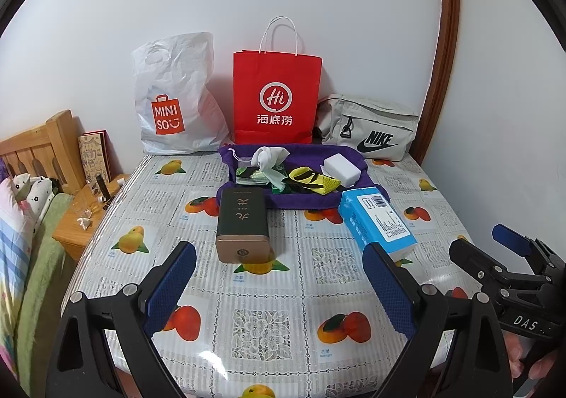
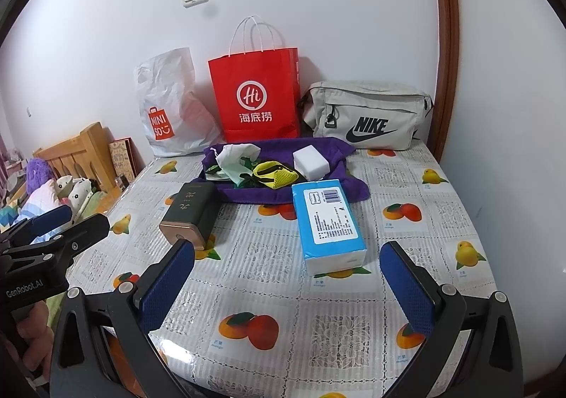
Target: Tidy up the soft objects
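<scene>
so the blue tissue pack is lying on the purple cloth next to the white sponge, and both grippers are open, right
Not quite. The blue tissue pack lies on the fruit-print tablecloth, in front of the purple cloth, at most meeting its near edge; the right wrist view shows this. The white sponge is on that cloth. The left gripper and right gripper are both open.

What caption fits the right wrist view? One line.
Open right tool hovers before blue tissue pack on fruit-print table.
</scene>
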Motion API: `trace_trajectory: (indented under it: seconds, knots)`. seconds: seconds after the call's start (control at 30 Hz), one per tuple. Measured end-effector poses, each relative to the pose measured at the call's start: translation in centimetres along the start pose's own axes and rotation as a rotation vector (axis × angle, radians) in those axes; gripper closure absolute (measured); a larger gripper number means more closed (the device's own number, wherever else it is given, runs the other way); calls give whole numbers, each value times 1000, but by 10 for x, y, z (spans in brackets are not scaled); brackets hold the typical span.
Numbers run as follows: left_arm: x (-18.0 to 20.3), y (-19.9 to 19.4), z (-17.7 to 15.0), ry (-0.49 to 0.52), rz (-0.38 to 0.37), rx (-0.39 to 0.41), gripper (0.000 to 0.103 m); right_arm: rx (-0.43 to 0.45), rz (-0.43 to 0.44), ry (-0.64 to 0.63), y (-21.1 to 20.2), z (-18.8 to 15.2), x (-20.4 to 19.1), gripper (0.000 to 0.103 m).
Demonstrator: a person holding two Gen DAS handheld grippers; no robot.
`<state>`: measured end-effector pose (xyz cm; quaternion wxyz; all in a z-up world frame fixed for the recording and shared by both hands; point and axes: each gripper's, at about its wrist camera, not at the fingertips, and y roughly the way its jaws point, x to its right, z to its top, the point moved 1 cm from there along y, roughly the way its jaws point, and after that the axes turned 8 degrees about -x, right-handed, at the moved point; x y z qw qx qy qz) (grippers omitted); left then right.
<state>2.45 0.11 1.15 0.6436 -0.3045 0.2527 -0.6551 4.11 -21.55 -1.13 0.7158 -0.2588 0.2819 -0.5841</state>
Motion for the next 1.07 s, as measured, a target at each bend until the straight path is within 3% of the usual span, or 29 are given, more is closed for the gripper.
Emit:
trace_trajectory:
  seconds: [1.07]
  knots:
    - [1, 5, 2, 2, -1, -1, 8, 1, 6, -10, -1, 1, -3, 0]
